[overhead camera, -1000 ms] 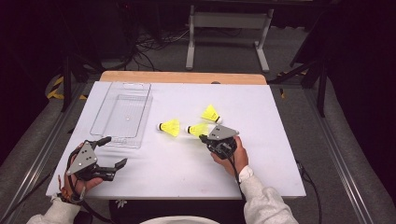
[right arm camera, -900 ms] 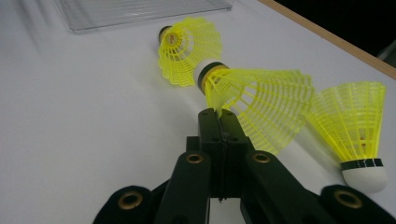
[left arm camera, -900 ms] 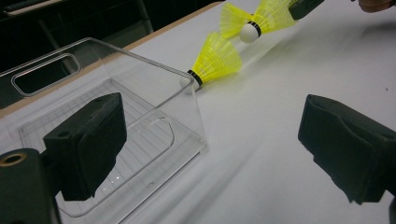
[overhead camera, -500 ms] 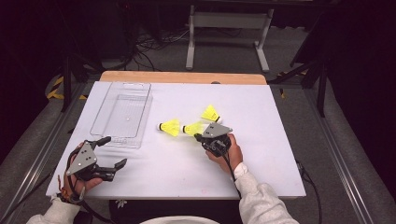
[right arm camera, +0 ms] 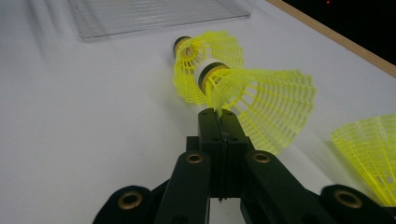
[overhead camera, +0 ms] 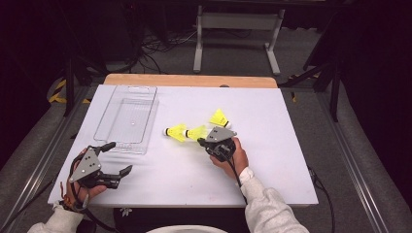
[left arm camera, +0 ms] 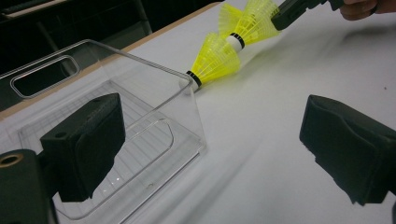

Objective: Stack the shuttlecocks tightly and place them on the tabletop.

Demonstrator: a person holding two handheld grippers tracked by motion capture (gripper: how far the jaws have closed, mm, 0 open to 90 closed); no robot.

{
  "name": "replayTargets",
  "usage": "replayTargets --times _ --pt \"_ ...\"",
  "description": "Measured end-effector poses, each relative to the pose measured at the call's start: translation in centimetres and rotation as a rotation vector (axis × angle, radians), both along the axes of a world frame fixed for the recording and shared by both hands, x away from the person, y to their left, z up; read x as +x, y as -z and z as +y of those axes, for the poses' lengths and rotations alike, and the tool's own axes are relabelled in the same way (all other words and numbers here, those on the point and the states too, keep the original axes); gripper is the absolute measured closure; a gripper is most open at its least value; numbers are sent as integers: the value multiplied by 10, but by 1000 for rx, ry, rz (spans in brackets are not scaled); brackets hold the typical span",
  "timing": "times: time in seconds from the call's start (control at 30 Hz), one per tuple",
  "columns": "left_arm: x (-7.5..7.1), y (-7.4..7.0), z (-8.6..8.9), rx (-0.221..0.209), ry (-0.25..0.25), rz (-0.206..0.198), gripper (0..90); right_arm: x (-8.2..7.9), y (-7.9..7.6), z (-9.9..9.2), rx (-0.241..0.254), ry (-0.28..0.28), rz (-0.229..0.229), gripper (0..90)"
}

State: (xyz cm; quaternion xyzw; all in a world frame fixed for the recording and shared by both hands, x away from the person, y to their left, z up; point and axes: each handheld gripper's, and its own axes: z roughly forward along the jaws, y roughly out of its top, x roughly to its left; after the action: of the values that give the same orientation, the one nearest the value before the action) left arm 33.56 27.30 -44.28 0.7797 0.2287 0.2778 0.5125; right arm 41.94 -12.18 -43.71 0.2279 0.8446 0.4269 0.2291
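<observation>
Three yellow shuttlecocks lie mid-table. The left one (overhead camera: 176, 132) (right arm camera: 205, 51) points its cork toward the clear tray (overhead camera: 104, 126). The middle one (overhead camera: 197, 132) (right arm camera: 266, 102) has its cork pushed into the left one's skirt. My right gripper (overhead camera: 204, 140) (right arm camera: 217, 114) is shut, its tips pinching the rim of the middle shuttlecock's skirt. The third shuttlecock (overhead camera: 219, 117) (right arm camera: 369, 149) lies apart, just behind that gripper. My left gripper (overhead camera: 121, 157) (left arm camera: 210, 144) stands open and holds nothing, at the front left by the tray's near corner (left arm camera: 187, 88).
The tray is bare inside and lies along the table's left side. A wooden strip (overhead camera: 189, 80) runs along the table's far edge. White tabletop (overhead camera: 272, 111) stretches to the right of the shuttlecocks and in front between the two hands.
My right gripper has slid a little left, and the middle shuttlecock went with it, up against the left one. The left gripper has kept still.
</observation>
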Motion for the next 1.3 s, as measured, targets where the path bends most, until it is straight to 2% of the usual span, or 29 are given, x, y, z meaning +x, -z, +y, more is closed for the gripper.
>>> replayTargets --times 0.53,0.9,1.23,1.3 --pt "0 0 0 0 8 1 78 10 1 15 -8 -15 7 900" --pt "0 0 0 -5 12 4 78 17 6 31 -45 -27 20 900" --pt "0 0 -1 -2 20 4 77 22 10 35 -62 -26 33 900" --pt "0 0 -1 0 22 4 77 24 12 33 -56 -21 50 894"
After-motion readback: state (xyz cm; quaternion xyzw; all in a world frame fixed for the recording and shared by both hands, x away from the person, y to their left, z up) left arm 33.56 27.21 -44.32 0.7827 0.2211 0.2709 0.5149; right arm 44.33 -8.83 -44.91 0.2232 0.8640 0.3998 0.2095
